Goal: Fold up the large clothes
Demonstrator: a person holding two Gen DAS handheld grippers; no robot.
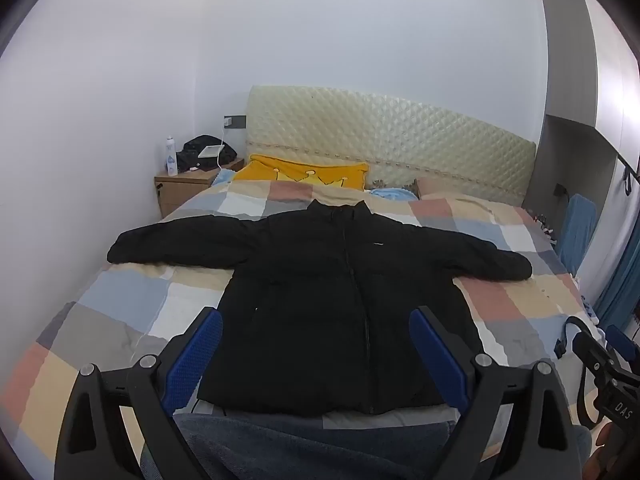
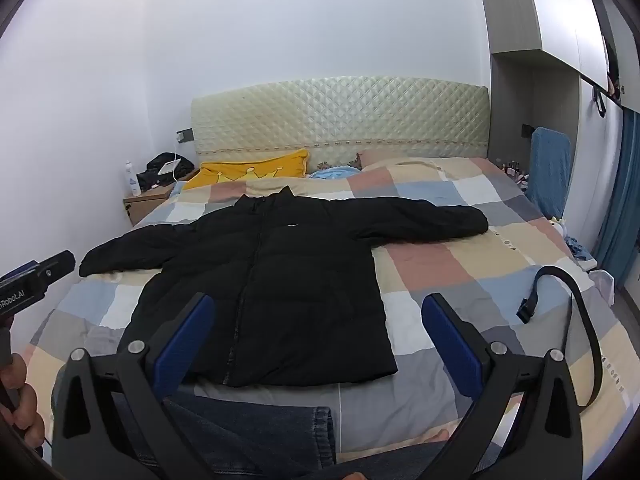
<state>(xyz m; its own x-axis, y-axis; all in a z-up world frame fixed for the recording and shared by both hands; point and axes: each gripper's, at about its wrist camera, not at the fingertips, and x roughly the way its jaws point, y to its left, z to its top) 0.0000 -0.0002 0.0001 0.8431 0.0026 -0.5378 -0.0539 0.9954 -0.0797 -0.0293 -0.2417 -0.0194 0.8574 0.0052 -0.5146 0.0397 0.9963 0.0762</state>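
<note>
Black puffer jacket (image 1: 320, 300), zipped, lies flat and face up on the bed, collar toward the headboard, hem at the near edge. Both sleeves spread straight out to the sides. Small white mark on the chest, too small to read.

Bed covered by a checked quilt (image 1: 132, 292) in blue, beige, pink, grey and white squares. Cream diamond-quilted headboard (image 1: 384, 144) stands against a white wall. Yellow cushion (image 1: 304, 174) rests by the headboard, with a light blue cloth (image 2: 332, 172) just beside it.

Left gripper (image 1: 316, 332), black frame with blue pads, jaws wide apart, nothing between them; it hangs above the jacket's hem, apart from the fabric. Right gripper (image 2: 318, 320), same build, also wide open and empty, over the jacket's lower right corner and the quilt beside it.

Black strap (image 2: 568, 304) with a buckle lies looped on the quilt to the right, well apart from the jacket.

Wooden nightstand (image 1: 188, 188) at the far left corner carries a white bottle (image 1: 171, 158) and a dark bundle with a white cable running to a wall socket. Blue curtain (image 2: 624, 200) hangs at the far right.

Person's denim-clad legs (image 2: 256, 436) show at the bottom edge; a hand (image 2: 20, 400) grips the left gripper's handle.
</note>
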